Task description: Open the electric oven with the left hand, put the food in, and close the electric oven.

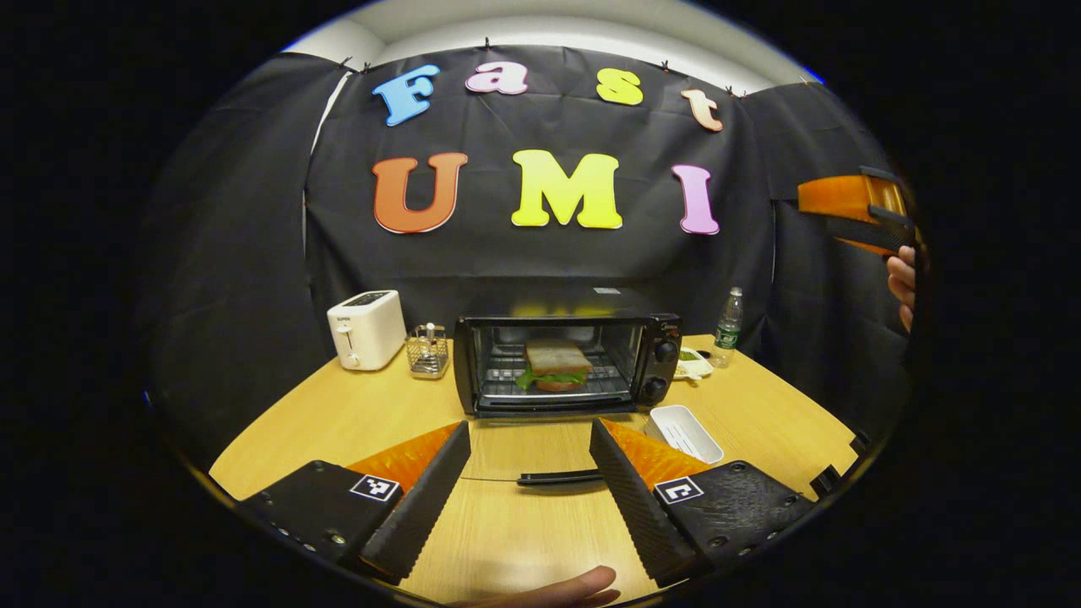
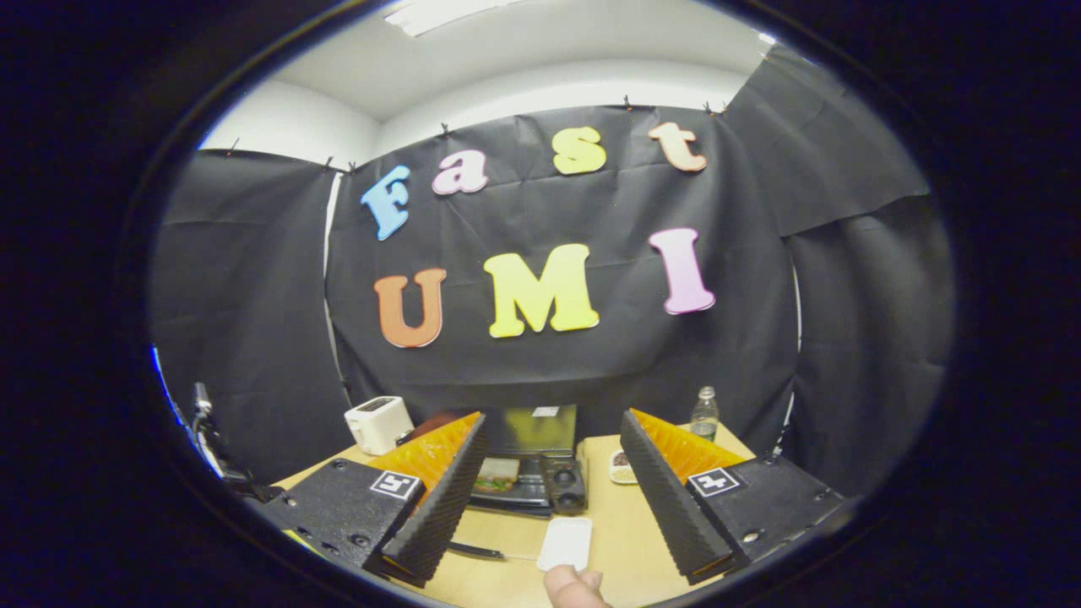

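Your left gripper [image 1: 528,473] stood wide apart, ridged fingers holding nothing, above the wooden table [image 1: 338,422]. The glass oven door's black handle [image 1: 559,477] lay crosswise between them. Beyond, the boxy black electric oven [image 1: 566,350] faced you, door down, with the sandwich [image 1: 553,365] on its wire rack. Your right gripper [image 2: 549,481] also stood wide and empty, raised well above the white rectangular tray [image 2: 566,543].

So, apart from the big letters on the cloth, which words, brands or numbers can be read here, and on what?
None can be read.
Toaster: small mark on the front, too small.
Oven: pale sticker on top, too small.
Bottle: label blurred.
Left gripper and right gripper: square code markers, no words.
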`<action>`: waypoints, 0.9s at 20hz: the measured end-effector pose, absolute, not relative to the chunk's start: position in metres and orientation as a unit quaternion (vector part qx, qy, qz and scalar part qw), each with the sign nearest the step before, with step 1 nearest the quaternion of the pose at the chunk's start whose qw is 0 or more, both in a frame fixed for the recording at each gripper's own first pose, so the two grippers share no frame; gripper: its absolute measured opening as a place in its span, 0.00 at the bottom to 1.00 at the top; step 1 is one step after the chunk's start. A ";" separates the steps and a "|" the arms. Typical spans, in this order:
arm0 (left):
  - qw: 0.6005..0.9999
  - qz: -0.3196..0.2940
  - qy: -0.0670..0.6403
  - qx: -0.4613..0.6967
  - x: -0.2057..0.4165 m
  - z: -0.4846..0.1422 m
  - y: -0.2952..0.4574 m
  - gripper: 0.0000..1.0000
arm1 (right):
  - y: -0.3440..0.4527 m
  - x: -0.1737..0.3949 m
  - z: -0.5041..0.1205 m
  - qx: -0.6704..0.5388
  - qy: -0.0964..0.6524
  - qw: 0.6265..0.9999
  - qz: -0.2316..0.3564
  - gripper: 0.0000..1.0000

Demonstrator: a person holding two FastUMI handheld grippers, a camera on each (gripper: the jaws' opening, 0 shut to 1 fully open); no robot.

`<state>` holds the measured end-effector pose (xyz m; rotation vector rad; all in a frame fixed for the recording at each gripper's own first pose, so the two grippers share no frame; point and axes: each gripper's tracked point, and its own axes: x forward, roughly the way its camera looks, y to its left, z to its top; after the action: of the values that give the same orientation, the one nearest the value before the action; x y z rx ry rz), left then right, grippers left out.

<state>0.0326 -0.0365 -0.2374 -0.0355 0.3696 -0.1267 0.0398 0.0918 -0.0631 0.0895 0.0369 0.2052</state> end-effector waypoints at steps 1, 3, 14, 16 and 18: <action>0.978 -0.072 0.193 -0.016 0.034 -0.248 -0.047 0.94 | 0.079 0.037 -0.055 0.046 0.009 0.994 0.097 0.89; 0.972 -0.080 0.220 -0.012 0.038 -0.274 -0.059 0.94 | 0.055 0.028 -0.037 0.046 -0.012 0.995 0.089 0.89; 0.933 -0.092 0.347 0.018 0.046 -0.372 -0.112 0.96 | -0.020 0.014 -0.024 0.034 -0.043 0.997 0.050 0.89; 0.929 -0.088 0.358 0.018 0.052 -0.380 -0.112 0.98 | -0.038 0.017 -0.028 0.038 -0.038 0.998 0.030 1.00; 0.926 -0.082 0.368 0.016 0.057 -0.388 -0.112 0.98 | -0.052 0.017 -0.033 0.044 -0.035 0.998 0.023 1.00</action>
<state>0.0567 -0.1124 -0.3884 0.0318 0.7546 -0.1683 0.0174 -0.0524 -0.0331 0.0875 -0.0695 0.0464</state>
